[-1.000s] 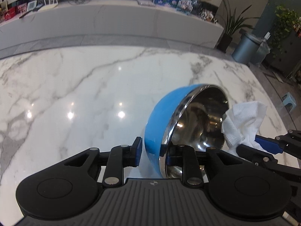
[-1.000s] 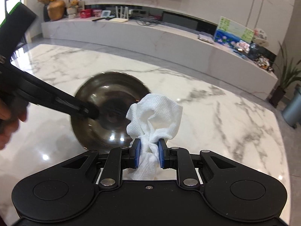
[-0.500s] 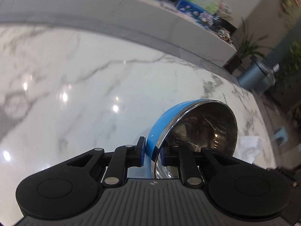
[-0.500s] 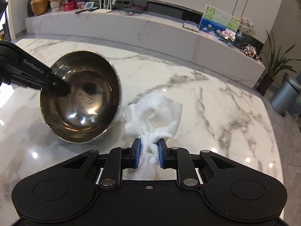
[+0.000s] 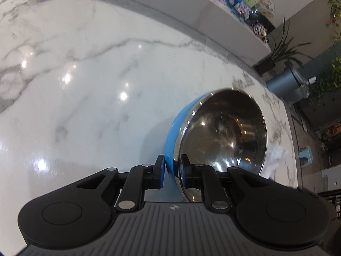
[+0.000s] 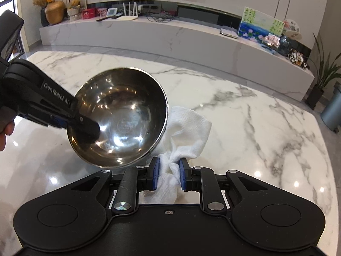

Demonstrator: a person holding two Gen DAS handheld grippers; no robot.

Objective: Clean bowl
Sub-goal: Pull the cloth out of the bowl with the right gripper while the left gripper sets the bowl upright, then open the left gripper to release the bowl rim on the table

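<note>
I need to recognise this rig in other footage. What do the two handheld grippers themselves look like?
Both are matte black plastic. The right gripper and left gripper have blue finger pads, silver pivot screws and two round discs on the body. The left one's body is ribbed grey, and its side reads "GenRobot.AI" in white.

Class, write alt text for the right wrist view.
A hand-held gripper pinches a white cloth beside a tilted steel bowl, which the other hand-held gripper holds by its rim above a marble table.
</note>
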